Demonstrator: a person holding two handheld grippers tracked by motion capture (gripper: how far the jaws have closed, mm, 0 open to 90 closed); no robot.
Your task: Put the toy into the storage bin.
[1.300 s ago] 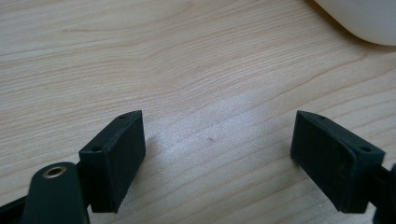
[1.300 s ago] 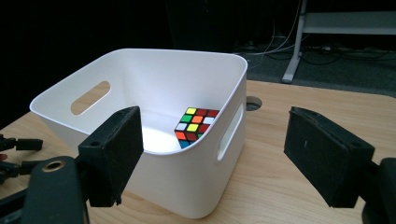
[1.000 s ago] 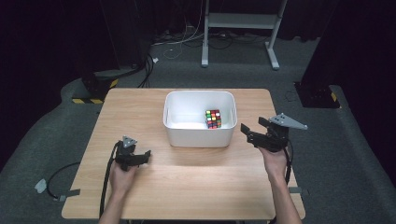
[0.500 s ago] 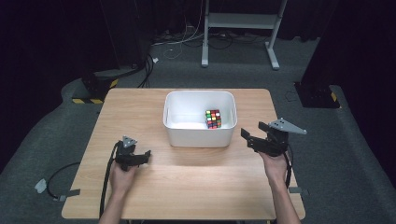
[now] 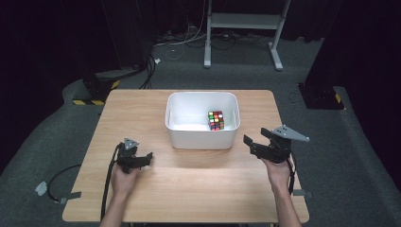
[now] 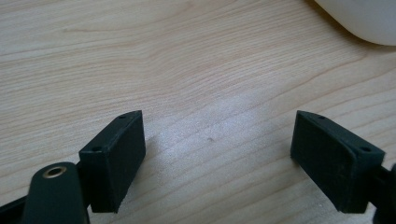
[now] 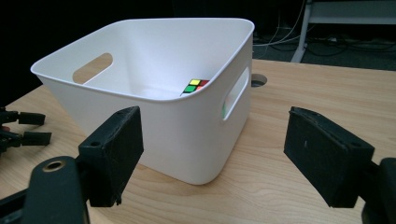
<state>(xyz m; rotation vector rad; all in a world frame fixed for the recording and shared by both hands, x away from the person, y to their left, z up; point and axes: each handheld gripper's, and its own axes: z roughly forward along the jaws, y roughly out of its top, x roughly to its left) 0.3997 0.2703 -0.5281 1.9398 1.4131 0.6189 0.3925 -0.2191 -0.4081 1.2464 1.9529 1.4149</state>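
My left hand-held gripper (image 5: pixel 144 158): jaws spread, empty, over the light wooden surface (image 5: pixel 198 184).
My right hand-held gripper (image 5: pixel 250 142): jaws spread, empty, beside the white plastic bin (image 5: pixel 201 137).
Bin contents: multicoloured puzzle cube (image 5: pixel 216 120).

Dark grey carpet (image 5: pixel 331 156) — a white metal stand (image 5: pixel 246 21) and cables (image 5: pixel 184 40) beyond.

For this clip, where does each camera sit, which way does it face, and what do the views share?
High view: above the person's side, facing forward and down on the wooden table; both forearms, left gripper and right gripper come in from the bottom.
Left gripper view: rides on the left gripper, angled down at bare tabletop; its two black jaws stand apart.
Right gripper view: rides on the right gripper, facing the white bin; its jaws stand apart.
Shared: high and right gripper views both show the puzzle cube in the bin.
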